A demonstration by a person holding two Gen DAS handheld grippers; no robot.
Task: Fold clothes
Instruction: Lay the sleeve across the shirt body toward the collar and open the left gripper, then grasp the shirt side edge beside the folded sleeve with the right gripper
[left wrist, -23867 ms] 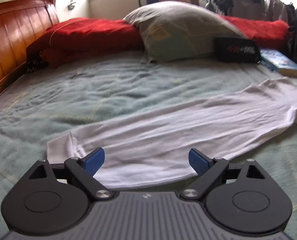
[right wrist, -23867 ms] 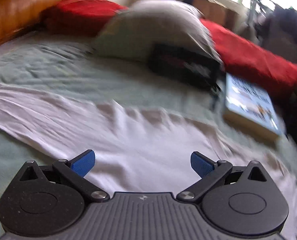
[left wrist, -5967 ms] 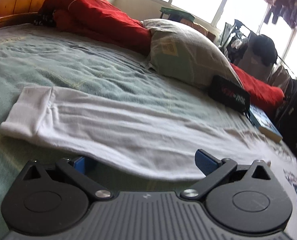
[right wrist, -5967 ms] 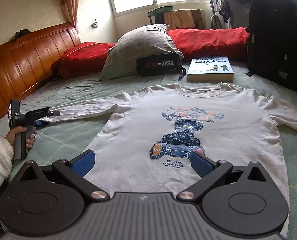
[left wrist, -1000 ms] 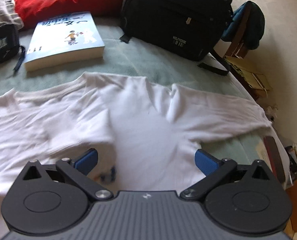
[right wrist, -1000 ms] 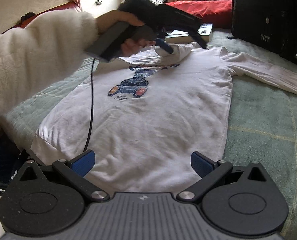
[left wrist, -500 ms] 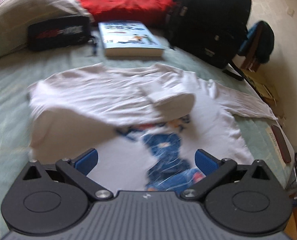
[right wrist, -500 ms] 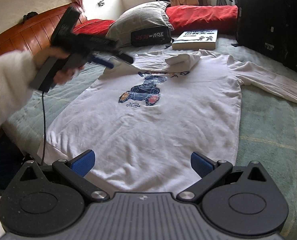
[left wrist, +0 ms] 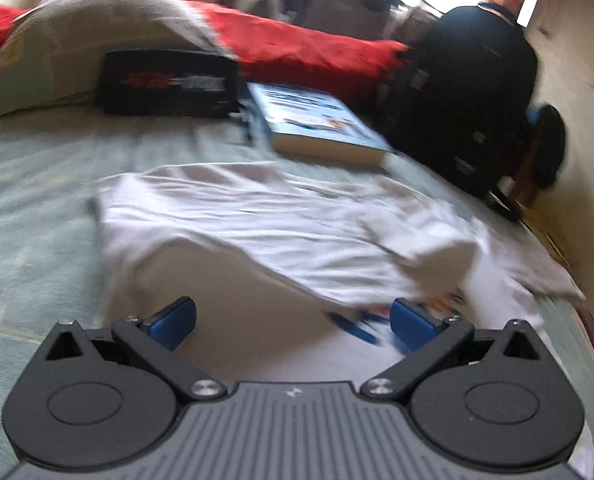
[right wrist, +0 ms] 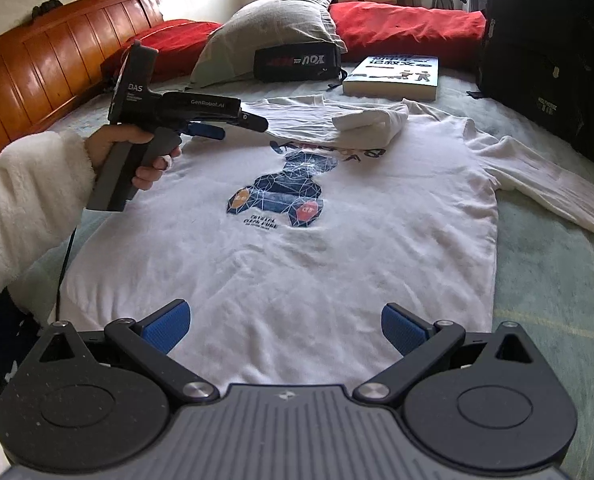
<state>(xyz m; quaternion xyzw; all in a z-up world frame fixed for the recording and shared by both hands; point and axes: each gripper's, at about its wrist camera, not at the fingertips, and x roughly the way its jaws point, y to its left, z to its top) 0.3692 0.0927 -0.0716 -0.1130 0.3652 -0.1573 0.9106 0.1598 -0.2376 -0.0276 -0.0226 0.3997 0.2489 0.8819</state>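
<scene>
Now white sweatshirt [right wrist: 281, 264] lies flat on green bed [right wrist: 553, 280], bear print up. Left sleeve [right wrist: 361, 122] folded across chest, cuff on top. Right sleeve [right wrist: 545, 178] stretched out to right. Left gripper [right wrist: 233, 124] in person's hand [right wrist: 137, 152], above shirt's left shoulder, jaws wide, holding nothing. Right gripper [right wrist: 283, 330] near bottom hem, jaws wide, holding nothing. Book [right wrist: 395, 76], black backpack [right wrist: 545, 48], pillow [right wrist: 273, 28] at far end.

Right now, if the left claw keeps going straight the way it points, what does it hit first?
Most likely the folded-over sleeve lying across the chest of the white sweatshirt. In the right wrist view the left claw is open, hovering just short of that sleeve and aimed at it. Height over the fabric is unclear.
</scene>
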